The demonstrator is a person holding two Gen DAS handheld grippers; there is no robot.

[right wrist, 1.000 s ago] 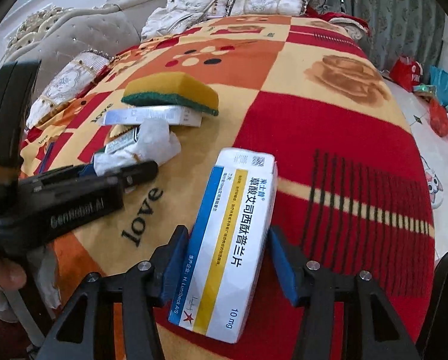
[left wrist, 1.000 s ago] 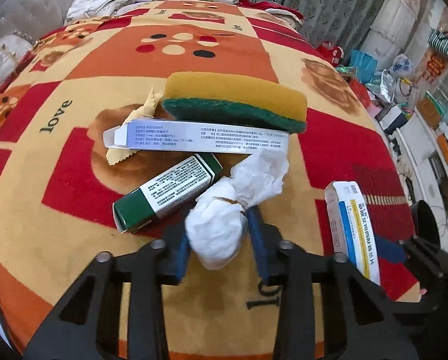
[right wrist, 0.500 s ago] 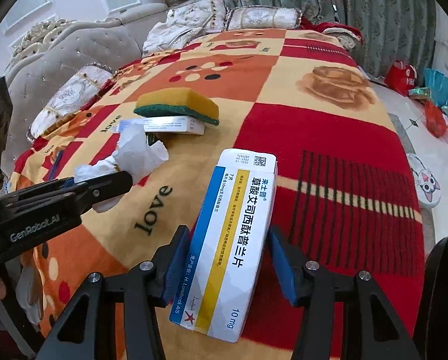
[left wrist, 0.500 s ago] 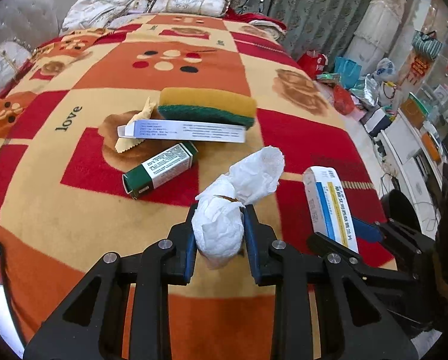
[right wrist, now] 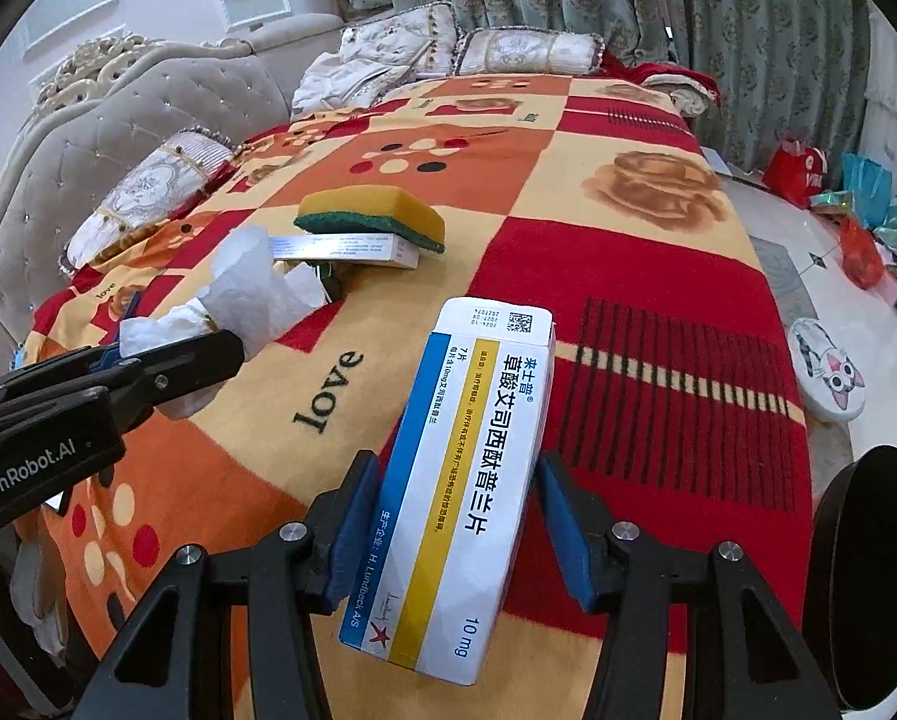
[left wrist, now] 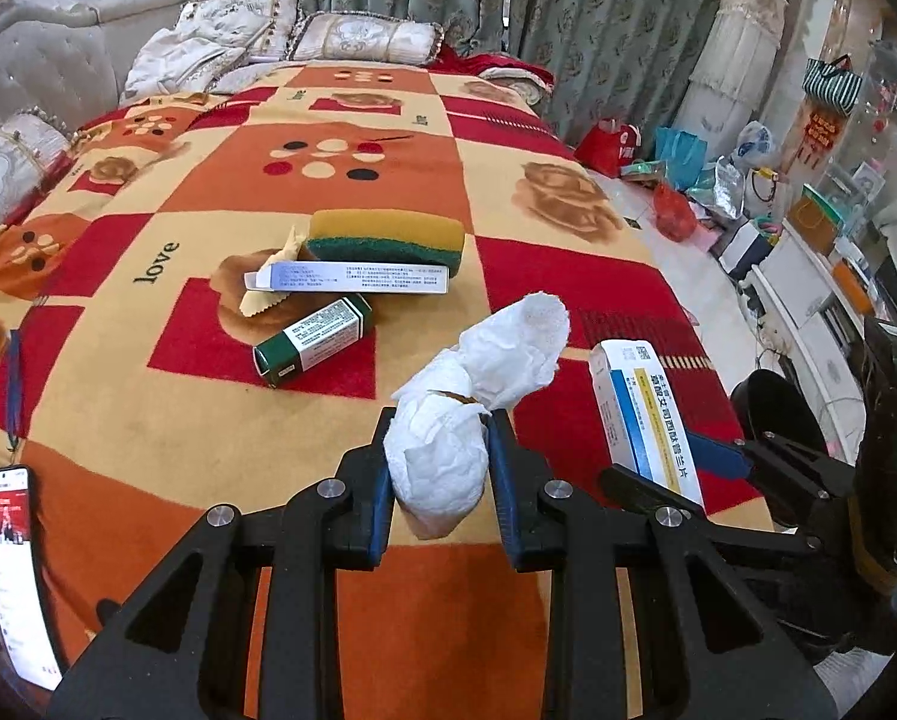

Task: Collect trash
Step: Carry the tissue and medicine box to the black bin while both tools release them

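The left gripper [left wrist: 439, 468] clamps the crumpled tissue [left wrist: 472, 396] above the blanket [left wrist: 148, 420]. Beside it, the right gripper [right wrist: 457, 516] holds the medicine box [right wrist: 466, 480] lifted, pointing forward.

Bed [left wrist: 148, 420], covered by a checked blanket [left wrist: 340, 192] in red, orange and cream, with rose motifs and the word "love". Lying directly on it near the middle: a yellow-and-green sponge [left wrist: 385, 235]; a long white printed carton [left wrist: 358, 277] just in front of the sponge, touching it; a green-and-white box [left wrist: 313, 339] beside that; a cream serrated-edged scrap [left wrist: 271, 285] partly under the carton. Patterned pillows [left wrist: 364, 39] lay at the far end.
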